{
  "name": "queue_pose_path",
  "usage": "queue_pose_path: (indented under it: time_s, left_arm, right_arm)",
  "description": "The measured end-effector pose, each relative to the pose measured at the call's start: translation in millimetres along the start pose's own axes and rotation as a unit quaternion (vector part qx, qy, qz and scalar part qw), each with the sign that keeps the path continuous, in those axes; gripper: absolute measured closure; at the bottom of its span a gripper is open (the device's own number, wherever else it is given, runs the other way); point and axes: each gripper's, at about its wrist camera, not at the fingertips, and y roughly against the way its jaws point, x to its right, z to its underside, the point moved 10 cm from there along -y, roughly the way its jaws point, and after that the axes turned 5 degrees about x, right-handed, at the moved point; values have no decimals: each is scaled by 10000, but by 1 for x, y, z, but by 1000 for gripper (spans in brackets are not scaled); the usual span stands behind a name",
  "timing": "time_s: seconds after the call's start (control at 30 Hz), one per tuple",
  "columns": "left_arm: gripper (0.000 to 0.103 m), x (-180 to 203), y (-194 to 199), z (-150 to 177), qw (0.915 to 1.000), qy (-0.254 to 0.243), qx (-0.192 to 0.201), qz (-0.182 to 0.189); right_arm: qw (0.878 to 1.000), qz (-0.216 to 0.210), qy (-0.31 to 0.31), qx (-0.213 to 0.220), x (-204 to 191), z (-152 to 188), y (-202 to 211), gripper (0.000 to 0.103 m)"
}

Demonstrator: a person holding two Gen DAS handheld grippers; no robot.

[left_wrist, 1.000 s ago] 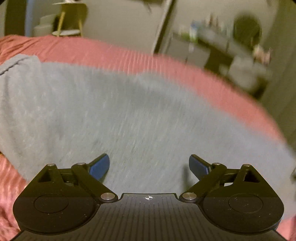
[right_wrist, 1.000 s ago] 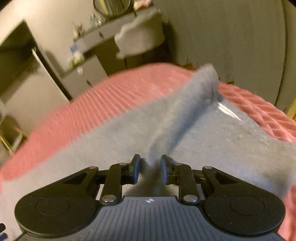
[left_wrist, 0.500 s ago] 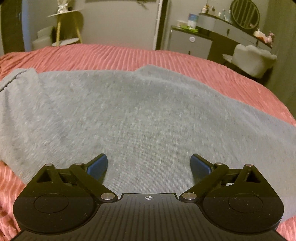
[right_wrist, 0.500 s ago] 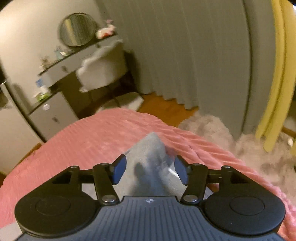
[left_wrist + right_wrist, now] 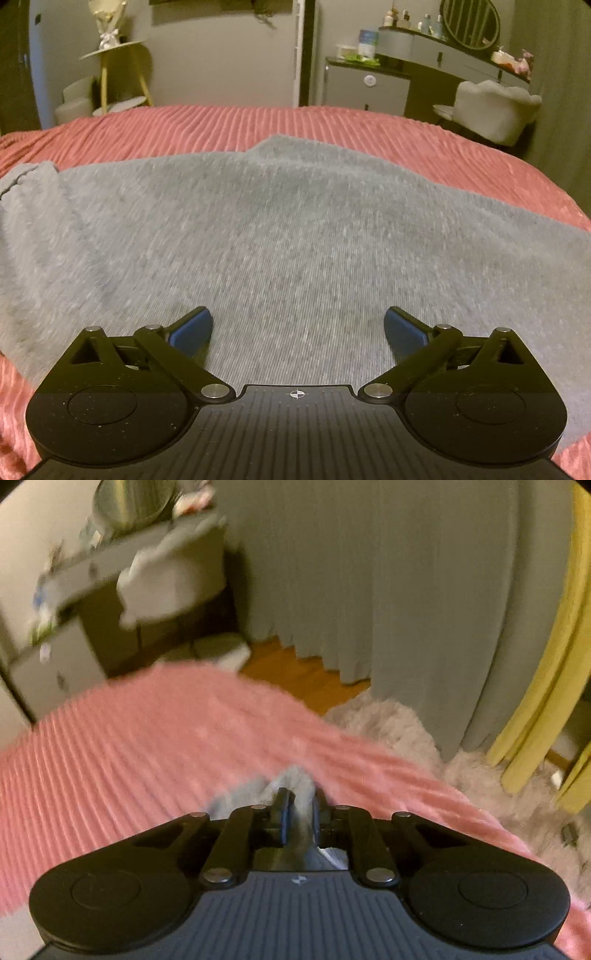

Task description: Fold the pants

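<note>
**Q:** Grey knit fabric fills the left wrist view. What is it, and where does it lie?

**A:** It is the pants (image 5: 295,236), spread flat over the pink ribbed bedspread (image 5: 229,122). A seamed edge lies at the far left and a small peak at the far middle. In the right wrist view only one corner of the garment shows, near the bed's right edge.

**Q:** How do the jaws stand?

**A:** The left gripper (image 5: 297,326) hangs just above the cloth, jaws spread as wide as they go and opening a little further, with nothing pinched between the blue pads (image 5: 192,332). The right gripper (image 5: 299,810) is closing, its jaws nearly together with the grey corner caught between them. That view is blurred, so the firmness of the pinch cannot be judged.

**Q:** Which step is in hand?

**A:** Probably securing an edge before a fold. The garment lies open, and no fold is yet visible.

**Q:** What does the next move call for?

**A:** Likely a matching pinch by the left gripper. Both corners could then travel together across the cloth without dragging the layer beneath.
</note>
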Motion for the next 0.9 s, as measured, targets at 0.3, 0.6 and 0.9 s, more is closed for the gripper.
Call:
queue_pose_path:
  time_s: [0.3, 0.6, 0.9]
  left_arm:
    - [0, -1, -3, 0, 10000, 28, 18, 40]
    - [0, -1, 0, 0, 10000, 56, -30, 46]
    - [0, 1, 1, 2, 10000, 23, -18, -2]
  right_arm:
    - [9988, -377, -226, 195, 45, 18, 88, 86]
    - [9951, 150, 806, -554, 66, 72, 79, 37]
    - [9936, 11, 1038, -440, 54, 62, 75, 84]
